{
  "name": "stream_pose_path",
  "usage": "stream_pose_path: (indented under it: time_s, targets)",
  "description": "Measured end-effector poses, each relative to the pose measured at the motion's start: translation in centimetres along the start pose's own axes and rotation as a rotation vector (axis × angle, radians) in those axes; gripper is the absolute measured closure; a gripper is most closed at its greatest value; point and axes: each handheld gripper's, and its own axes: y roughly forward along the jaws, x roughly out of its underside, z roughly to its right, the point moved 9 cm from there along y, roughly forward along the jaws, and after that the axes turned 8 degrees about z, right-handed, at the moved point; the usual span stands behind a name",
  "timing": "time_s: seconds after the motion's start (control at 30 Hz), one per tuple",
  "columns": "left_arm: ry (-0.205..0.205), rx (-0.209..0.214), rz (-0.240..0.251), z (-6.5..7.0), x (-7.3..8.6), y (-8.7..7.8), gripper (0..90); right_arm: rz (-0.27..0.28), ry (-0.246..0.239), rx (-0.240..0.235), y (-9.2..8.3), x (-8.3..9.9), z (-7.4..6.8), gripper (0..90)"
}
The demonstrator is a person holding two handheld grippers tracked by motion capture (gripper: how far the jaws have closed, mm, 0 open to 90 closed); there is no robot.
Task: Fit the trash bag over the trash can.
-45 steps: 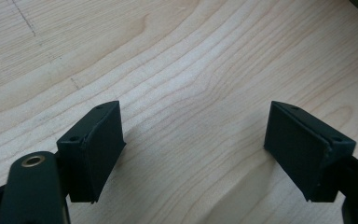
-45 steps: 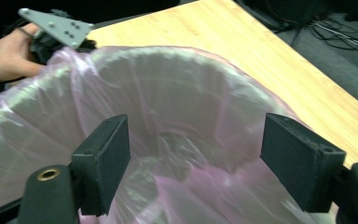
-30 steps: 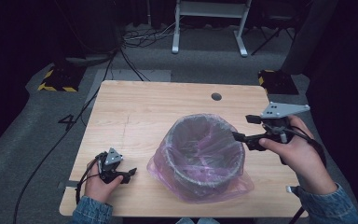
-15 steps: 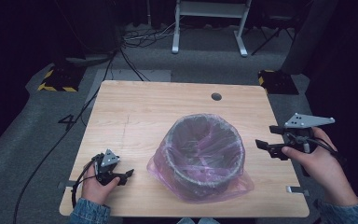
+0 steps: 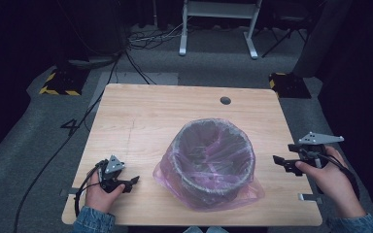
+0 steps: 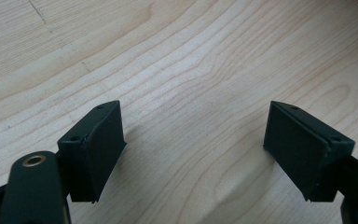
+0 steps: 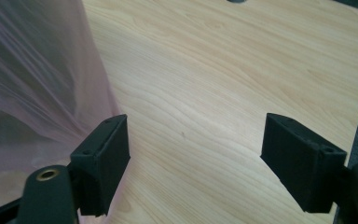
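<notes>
The pale wooden surface (image 5: 141,121) is a rectangular top with fine wavy grain and a small dark round hole (image 5: 225,100) near its far edge, right of the middle. On its near half, a little right of centre, stands a dark round bin lined with a thin translucent pink-purple plastic bag (image 5: 212,160); the bag is folded over the rim and its loose skirt spreads out on the wood around the base.

The left tool (image 5: 130,181) lies low at the near left corner, held in a hand (image 5: 99,191) with a denim cuff, its tips pointing towards the bin but well apart from it. In the left gripper view its two black jaws stand wide apart with only bare wood grain between them; it grips nothing. The right tool (image 5: 281,161) is held by the other hand (image 5: 328,177) at the right edge of the surface, pointing left at the bin with a clear gap to the bag. In the right gripper view its jaws are likewise spread wide and empty, with the pink film (image 7: 32,84) rising just beyond the left jaw.

Around the surface the room is dim. The floor is grey carpet (image 5: 43,145), marked with a dark figure "4" (image 5: 71,127) to the left. Black cables (image 5: 126,53) trail across it from the far left. Two black-and-yellow striped blocks (image 5: 58,85) sit on the floor, one at each far corner. Beyond the far edge stand the white legs of a metal frame (image 5: 218,29).
</notes>
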Motion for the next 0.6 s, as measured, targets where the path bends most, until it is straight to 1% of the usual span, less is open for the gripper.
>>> stream_pose_path:
  time_s: [0.1,0.3,0.43,0.53,0.6]
  targets:
    - [0.001,0.000,0.000,0.0,0.0,0.0,20.0,-0.004,0.018,0.002,0.4,1.2,0.5,21.8]
    - [0.000,0.000,0.000,0.0,0.0,0.0,19.9,-0.028,0.025,0.006,1.2,3.7,1.1,20.5]
    - [0.000,0.000,0.000,0.0,0.0,0.0,20.0,-0.066,0.031,0.009,1.6,5.8,1.2,20.6]
    - [0.000,0.000,0.000,0.0,0.0,0.0,20.0,-0.076,0.047,0.009,1.9,7.1,1.1,20.6]
    - [0.001,0.000,0.000,0.0,0.0,0.0,19.9,-0.080,0.047,0.008,2.0,7.8,1.1,20.8]
